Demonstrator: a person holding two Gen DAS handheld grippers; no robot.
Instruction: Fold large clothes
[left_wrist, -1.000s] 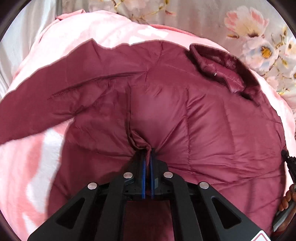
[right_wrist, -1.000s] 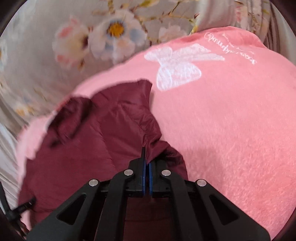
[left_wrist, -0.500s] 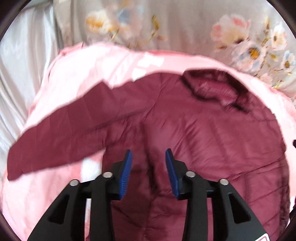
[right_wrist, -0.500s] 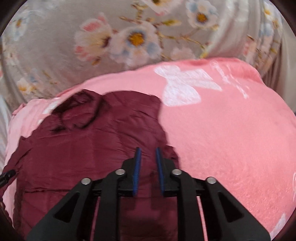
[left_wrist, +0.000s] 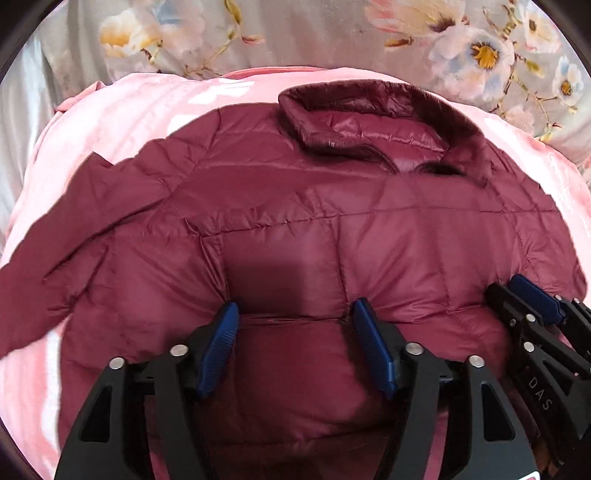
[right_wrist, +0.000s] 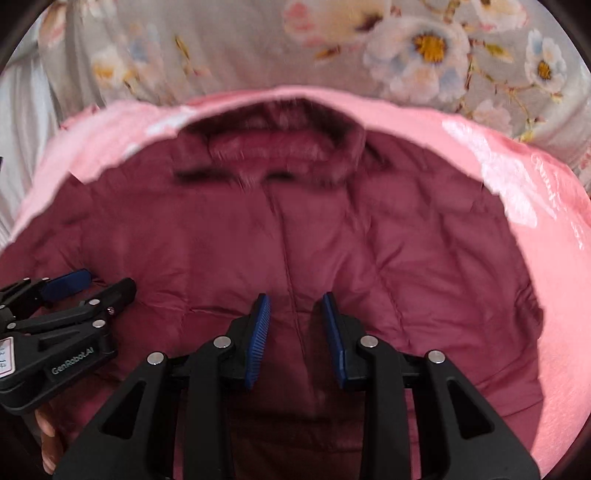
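A maroon quilted jacket (left_wrist: 295, 206) lies flat on a pink blanket (left_wrist: 122, 110), collar (left_wrist: 369, 110) at the far side, one sleeve (left_wrist: 74, 236) stretched to the left. My left gripper (left_wrist: 295, 317) is open and empty, just above the jacket's lower body. My right gripper (right_wrist: 295, 314) is open and empty, over the front zip line of the jacket (right_wrist: 406, 258). The right gripper also shows at the right edge of the left wrist view (left_wrist: 517, 295), and the left gripper at the left edge of the right wrist view (right_wrist: 92, 284).
A grey floral sheet (left_wrist: 332, 33) lies beyond the blanket. The pink blanket (right_wrist: 535, 258) has a white butterfly print at the right. A white curtain-like fabric (left_wrist: 22, 96) is at the far left.
Both grippers have let go of the jacket and opened. They have pulled back and now hover over its lower part. The jacket now lies flatter.
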